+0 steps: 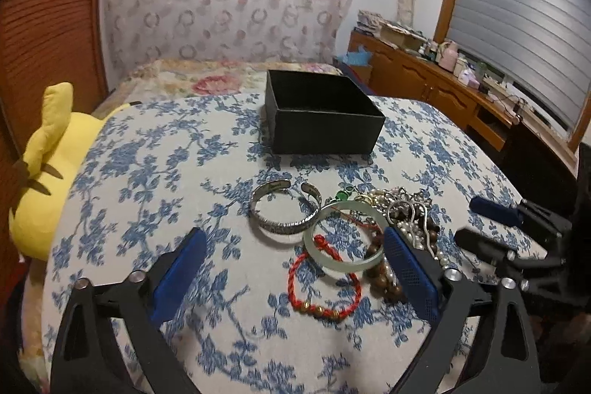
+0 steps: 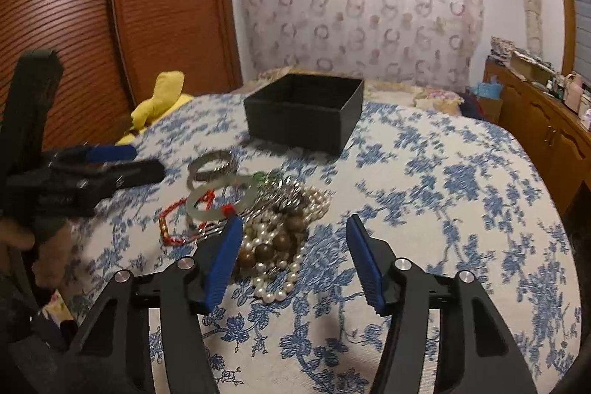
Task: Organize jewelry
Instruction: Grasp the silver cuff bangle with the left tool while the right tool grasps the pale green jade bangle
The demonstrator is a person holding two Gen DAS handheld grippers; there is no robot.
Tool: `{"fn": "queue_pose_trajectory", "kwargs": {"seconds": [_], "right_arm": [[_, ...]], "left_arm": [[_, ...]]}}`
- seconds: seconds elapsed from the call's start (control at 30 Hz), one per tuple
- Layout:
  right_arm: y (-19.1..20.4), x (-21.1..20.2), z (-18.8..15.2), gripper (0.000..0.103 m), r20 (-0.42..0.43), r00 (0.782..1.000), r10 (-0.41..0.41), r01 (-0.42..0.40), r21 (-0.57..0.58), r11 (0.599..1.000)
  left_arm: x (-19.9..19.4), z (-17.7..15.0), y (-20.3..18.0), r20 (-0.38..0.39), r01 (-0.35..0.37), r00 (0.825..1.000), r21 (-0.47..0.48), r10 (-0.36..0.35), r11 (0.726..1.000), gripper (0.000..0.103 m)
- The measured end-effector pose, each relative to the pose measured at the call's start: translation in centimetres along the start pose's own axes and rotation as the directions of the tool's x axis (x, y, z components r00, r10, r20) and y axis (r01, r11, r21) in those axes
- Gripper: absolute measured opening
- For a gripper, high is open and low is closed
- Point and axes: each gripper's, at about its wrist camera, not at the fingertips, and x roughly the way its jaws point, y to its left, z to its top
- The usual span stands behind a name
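Observation:
An open black box (image 1: 321, 115) stands at the back of the blue-flowered tabletop; it also shows in the right wrist view (image 2: 303, 113). In front of it lies a jewelry pile: a silver cuff (image 1: 284, 211), a pale jade bangle (image 1: 345, 235), a red cord bracelet (image 1: 321, 287), wooden beads (image 2: 280, 240) and pearl strands (image 2: 273, 283). My left gripper (image 1: 295, 242) is open and empty, its fingers either side of the bangle and red bracelet. My right gripper (image 2: 291, 231) is open and empty, just right of the pile.
A yellow plush toy (image 1: 48, 172) lies at the table's left edge. A wooden sideboard (image 1: 443, 87) with clutter stands at the right under a shuttered window. A bed with a floral cover (image 1: 207, 80) is behind the table.

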Motion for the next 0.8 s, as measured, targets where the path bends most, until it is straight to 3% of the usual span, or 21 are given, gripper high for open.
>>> {"fn": "queue_pose_trajectory", "kwargs": {"seconds": [0.17, 0.47, 0.67, 0.73, 0.8], "right_arm": [[0.7, 0.9, -0.7, 0.06, -0.023, 1.0, 0.011, -0.011, -0.016, 1.0], [0.6, 1.0, -1.0, 0.06, -0.026, 1.0, 0.014, -0.015, -0.012, 1.0], [0.6, 1.0, -1.0, 0.06, -0.028, 1.0, 0.013, -0.014, -0.014, 1.0], [0.7, 1.0, -0.9, 0.06, -0.032, 0.999, 0.014, -0.014, -0.022, 1.0], [0.8, 1.1, -0.8, 0.06, -0.036, 0.999, 0.012, -0.013, -0.026, 1.0]], "left_arm": [[2.6, 1.0, 1.0, -0.064, 0.057, 0.996, -0.049, -0.06, 0.997, 0.075], [6.1, 2.4, 1.5, -0.138, 0.083, 0.986, -0.085, -0.094, 0.993, 0.074], [7.3, 2.6, 1.6, -0.168, 0.063, 0.983, -0.07, -0.074, 0.996, 0.074], [7.4, 2.6, 1.4, -0.169, 0.044, 0.984, -0.051, -0.052, 0.998, 0.059], [7.3, 2.5, 1.5, -0.169, 0.038, 0.985, -0.039, -0.044, 0.999, 0.058]]}}
